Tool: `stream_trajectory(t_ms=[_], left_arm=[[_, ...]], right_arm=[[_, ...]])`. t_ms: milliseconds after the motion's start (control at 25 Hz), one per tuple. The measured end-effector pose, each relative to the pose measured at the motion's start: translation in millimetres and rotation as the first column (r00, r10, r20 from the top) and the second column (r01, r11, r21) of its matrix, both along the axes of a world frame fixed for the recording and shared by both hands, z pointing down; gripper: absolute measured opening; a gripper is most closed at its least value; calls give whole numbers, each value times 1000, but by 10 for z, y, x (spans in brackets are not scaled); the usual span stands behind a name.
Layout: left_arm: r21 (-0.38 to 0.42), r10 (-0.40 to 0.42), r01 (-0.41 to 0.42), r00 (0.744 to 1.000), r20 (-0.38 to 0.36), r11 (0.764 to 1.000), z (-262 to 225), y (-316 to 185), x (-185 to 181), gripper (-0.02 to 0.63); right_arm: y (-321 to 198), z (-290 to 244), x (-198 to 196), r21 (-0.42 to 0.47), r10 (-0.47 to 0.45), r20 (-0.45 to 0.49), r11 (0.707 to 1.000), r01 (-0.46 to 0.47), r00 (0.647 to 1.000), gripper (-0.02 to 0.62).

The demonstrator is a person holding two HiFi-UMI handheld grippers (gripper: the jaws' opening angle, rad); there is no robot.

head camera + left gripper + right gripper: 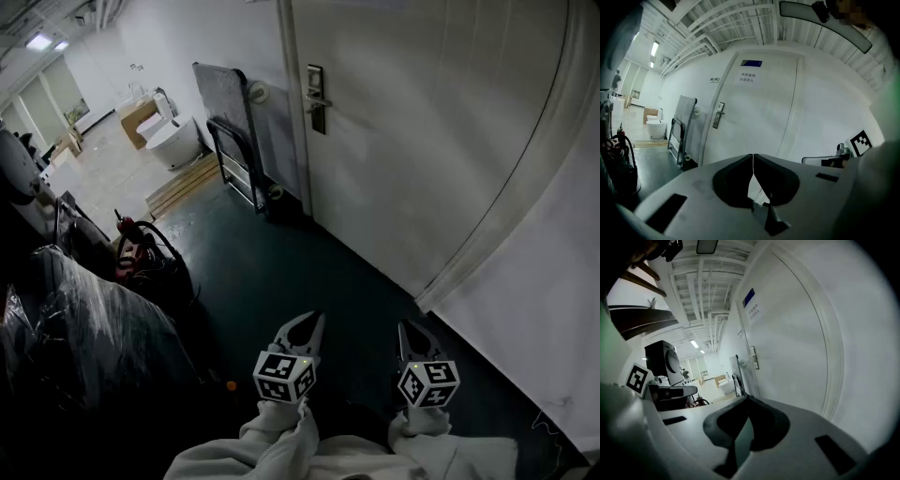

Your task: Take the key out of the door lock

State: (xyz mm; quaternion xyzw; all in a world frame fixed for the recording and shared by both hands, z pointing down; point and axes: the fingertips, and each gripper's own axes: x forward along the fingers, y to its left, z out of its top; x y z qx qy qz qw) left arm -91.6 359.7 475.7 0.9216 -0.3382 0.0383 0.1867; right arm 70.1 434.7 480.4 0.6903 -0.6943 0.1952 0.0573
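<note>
The white door [422, 122] stands shut ahead, and its metal lock plate with a lever handle [317, 98] is far from both grippers. The same lock plate shows small in the left gripper view [719, 116] and in the right gripper view [753, 357]. At this distance no key can be made out. My left gripper [309, 323] and right gripper [412, 330] hang side by side low over the dark floor, pointing toward the door. The left gripper's jaws [753, 157] are shut and hold nothing. My right gripper [747, 398] also has its tips together, with nothing between them.
A folded platform cart [234, 150] leans against the wall left of the door. Beyond it are a white toilet [173, 141] and wooden boards [183, 187]. Plastic-wrapped goods [84, 319] and a red and black bundle [136, 248] crowd the left side.
</note>
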Motion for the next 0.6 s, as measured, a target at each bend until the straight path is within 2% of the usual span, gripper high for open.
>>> stream_trajectory(t_ms=[600], left_arm=[[1,-74,74,997,1,997,36,395,20,17]], right_arm=[[330,21,109,14,-34,4,999,34,999,52]])
